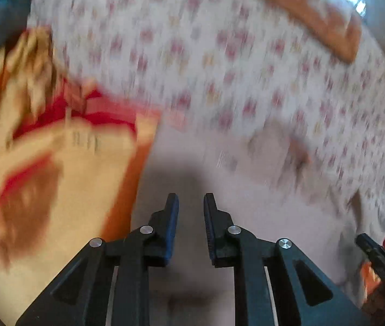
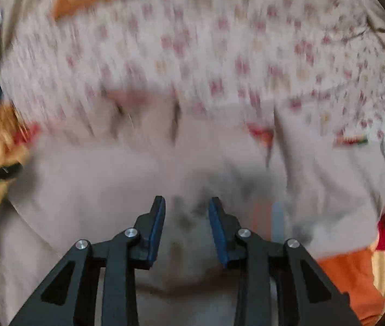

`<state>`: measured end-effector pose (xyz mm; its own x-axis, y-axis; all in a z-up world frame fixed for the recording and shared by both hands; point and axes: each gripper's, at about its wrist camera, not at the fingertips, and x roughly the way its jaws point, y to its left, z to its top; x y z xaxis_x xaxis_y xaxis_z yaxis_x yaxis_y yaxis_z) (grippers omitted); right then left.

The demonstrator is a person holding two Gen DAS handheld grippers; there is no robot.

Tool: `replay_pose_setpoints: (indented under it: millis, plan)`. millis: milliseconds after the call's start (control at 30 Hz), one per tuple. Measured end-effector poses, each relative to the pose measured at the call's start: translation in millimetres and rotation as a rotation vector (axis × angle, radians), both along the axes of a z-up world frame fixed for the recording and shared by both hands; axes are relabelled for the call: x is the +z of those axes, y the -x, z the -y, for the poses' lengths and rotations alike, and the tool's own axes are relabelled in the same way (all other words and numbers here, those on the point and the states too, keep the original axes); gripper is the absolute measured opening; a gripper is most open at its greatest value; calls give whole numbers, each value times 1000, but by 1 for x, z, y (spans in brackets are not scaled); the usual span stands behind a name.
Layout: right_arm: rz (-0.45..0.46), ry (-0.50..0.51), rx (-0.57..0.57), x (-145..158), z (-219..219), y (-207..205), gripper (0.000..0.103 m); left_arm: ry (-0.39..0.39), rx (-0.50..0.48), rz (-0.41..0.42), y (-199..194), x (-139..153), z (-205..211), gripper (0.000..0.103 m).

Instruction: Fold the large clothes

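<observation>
Hovering parted and empty, left claw [image 1: 191, 201] and right claw [image 2: 187, 203] face one floral garment [image 2: 192, 54].

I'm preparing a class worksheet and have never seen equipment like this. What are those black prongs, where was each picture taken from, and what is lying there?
Each picture comes from a camera mounted on a hand-held gripper, looking along its two black fingers. One shows the left gripper, the other the right gripper. Both are open and hold nothing. Beneath them lies a pale floral garment, partly folded, on an orange and red patterned cloth. Both pictures are blurred by motion.
</observation>
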<state>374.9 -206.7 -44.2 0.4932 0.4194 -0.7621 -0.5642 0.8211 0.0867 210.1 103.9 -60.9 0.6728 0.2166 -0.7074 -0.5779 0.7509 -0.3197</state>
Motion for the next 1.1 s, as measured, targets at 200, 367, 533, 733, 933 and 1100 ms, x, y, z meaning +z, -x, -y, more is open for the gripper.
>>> replay_pose_setpoints:
  millis: [200,367,533,733,933,1100]
  plan:
    - [33,98,-51,-19,-35,-38,49,51,-80,-110,-58,-42,-23,18]
    - [-140,169,-70,-74,-22,-56,51,211,-38,-125,-51,-68,-50,16]
    - [16,59,-73,-29,-29,-37,51,118,-10,-108,-36,-40,-32,17]
    - [18,66,130,-29,-74,3,51,90,-238,-124,-43,-34,45,18]
    - [-104,123,86,-65,-70,-9,48,68,-280,-185,-49,-51,59,24]
    - [-80,68,97,-38,-56,14,48,17,-270,-130,-34,-24,66,24]
